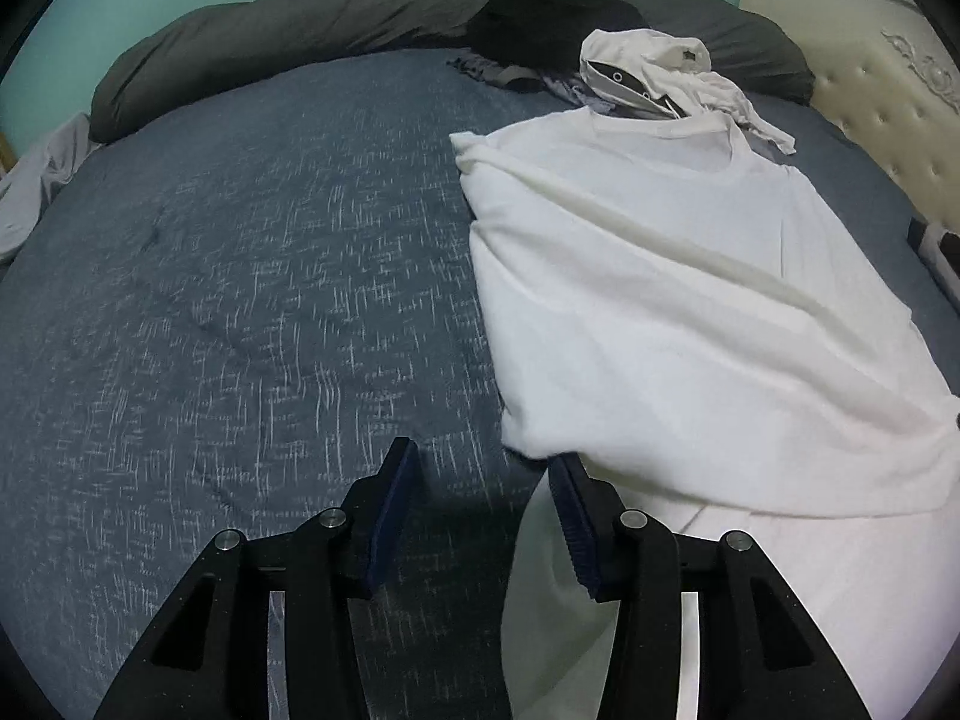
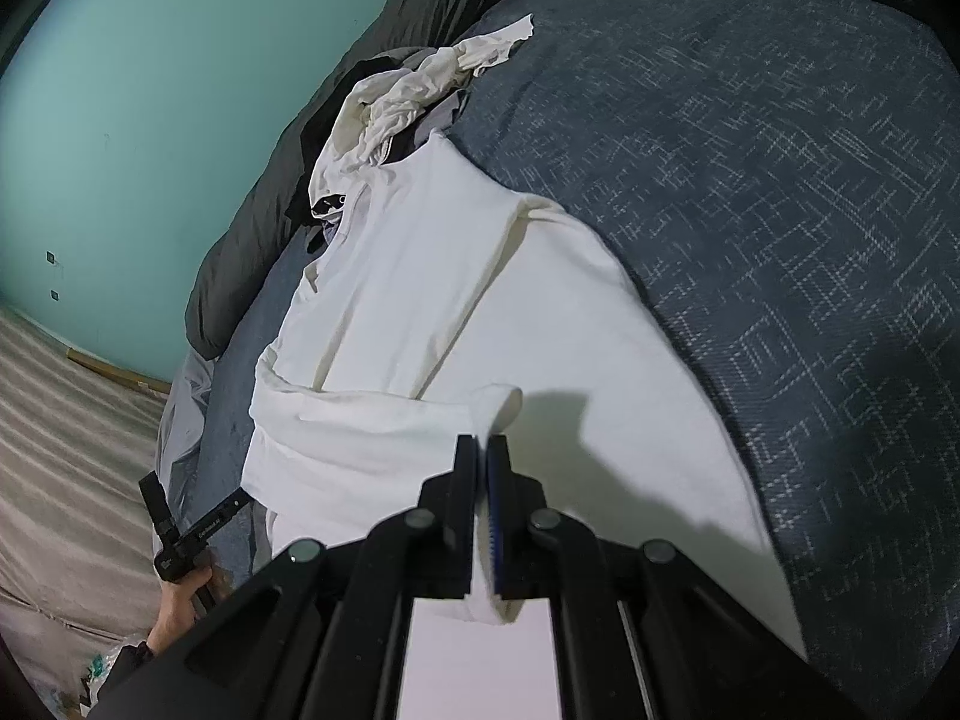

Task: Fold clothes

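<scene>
A white T-shirt (image 1: 690, 300) lies on the blue bed cover (image 1: 240, 300), its collar toward the far end and a fold running across it. My left gripper (image 1: 483, 477) stands open at the shirt's near left corner. Its right finger (image 1: 576, 516) touches the hem, its left finger is over bare cover, and the pads press nothing. In the right wrist view my right gripper (image 2: 483, 450) is shut on a raised fold of the T-shirt (image 2: 420, 300), with cloth hanging between the pads. A hand (image 2: 180, 600) holds the left gripper (image 2: 198, 495) at the shirt's far edge.
A crumpled white garment (image 1: 648, 66) and dark clothes (image 1: 540, 18) are piled beyond the collar, against a dark grey duvet (image 1: 300, 18). A cream padded headboard (image 1: 870, 102) stands at the right. Grey cloth (image 1: 36, 192) hangs at the bed's left edge.
</scene>
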Available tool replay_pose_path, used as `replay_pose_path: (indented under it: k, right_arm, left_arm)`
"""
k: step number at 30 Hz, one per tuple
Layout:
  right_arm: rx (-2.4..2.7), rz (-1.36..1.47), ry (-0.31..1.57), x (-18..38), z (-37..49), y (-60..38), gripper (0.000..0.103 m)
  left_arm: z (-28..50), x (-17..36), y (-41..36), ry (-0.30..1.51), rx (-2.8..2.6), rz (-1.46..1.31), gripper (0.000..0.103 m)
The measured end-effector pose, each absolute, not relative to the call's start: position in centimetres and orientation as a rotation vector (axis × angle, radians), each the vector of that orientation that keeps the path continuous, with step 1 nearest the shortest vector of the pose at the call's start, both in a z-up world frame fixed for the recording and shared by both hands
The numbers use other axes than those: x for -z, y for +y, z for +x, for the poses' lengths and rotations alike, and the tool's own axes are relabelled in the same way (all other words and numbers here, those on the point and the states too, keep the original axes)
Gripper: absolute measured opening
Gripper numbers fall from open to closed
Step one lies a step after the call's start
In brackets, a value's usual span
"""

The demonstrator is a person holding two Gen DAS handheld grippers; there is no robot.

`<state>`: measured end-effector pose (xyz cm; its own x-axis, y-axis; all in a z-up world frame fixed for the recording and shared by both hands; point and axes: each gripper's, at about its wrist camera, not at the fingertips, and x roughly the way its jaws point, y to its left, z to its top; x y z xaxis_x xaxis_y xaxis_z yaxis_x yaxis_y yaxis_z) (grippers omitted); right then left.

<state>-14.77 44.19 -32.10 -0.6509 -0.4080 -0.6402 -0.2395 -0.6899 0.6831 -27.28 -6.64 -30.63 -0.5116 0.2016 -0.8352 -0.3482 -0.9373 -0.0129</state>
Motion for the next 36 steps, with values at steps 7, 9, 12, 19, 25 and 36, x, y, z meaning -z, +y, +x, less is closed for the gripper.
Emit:
replay_pose_path:
  k: [7,9,12,19,25,36]
  right_arm:
    - [2.487,1.258,-1.187,32.2,-14.8,44.0,0.003]
    - [2.475,1.254,-1.191,32.2,-14.9,43.9,0.003]
    - [2.464,1.253,-1.170,32.1,-15.1,43.3,0.003]
    - [2.459,1.271,-1.097,32.1,-15.6,41.8,0.003]
    - [2.438,1.284,-1.113,32.5,-15.8,41.8,0.003]
    - [2.423,1.286,-1.125,32.7,-15.9,41.8,0.003]
  left_arm:
    - [-29.3,30.5,-6.4,0.284,-2.529,-1.328,0.016]
    - [-29.4,30.1,-5.8,0.368,-2.530,-1.312,0.007]
    - [-30.0,29.2,-5.7,0.450,-2.541,-1.294,0.004]
    - [-31.7,28.9,-7.9,0.486,-2.593,-1.365,0.000]
    - [-31.4,29.5,-9.3,0.317,-2.529,-1.380,0.000]
    - [-29.1,31.1,-7.5,0.205,-2.402,-1.350,0.025]
